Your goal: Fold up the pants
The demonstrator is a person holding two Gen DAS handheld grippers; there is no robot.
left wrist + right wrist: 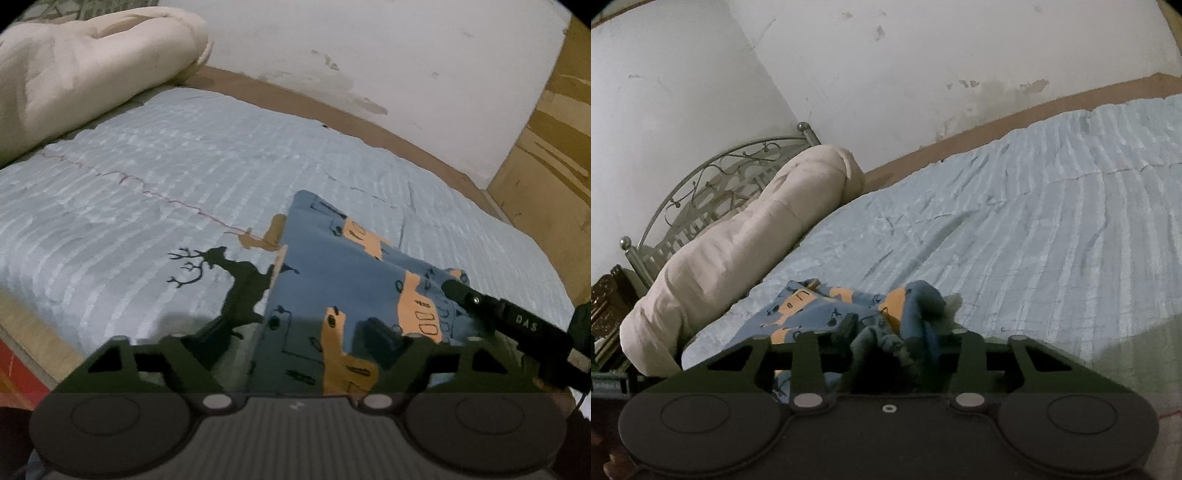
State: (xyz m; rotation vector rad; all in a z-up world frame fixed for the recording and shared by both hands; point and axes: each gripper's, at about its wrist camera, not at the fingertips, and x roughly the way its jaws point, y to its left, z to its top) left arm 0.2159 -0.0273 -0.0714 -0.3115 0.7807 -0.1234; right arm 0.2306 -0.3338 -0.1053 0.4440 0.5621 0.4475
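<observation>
The pants (332,273) are blue with orange patches and black drawings. They lie on the pale blue bed cover (147,177). In the left wrist view my left gripper (306,354) is shut on the near part of the pants, which rise in a peak toward it. My right gripper's finger (495,314) enters from the right and pinches the cloth's right edge. In the right wrist view my right gripper (890,350) is shut on a bunched fold of the pants (820,314), with the cloth gathered between the fingers.
A rolled cream quilt (81,70) lies at the head of the bed, also in the right wrist view (738,236), before a metal headboard (713,173). A white wall (369,48) runs along the far side. A wooden panel (546,122) stands at the right. A black deer print (229,269) marks the cover.
</observation>
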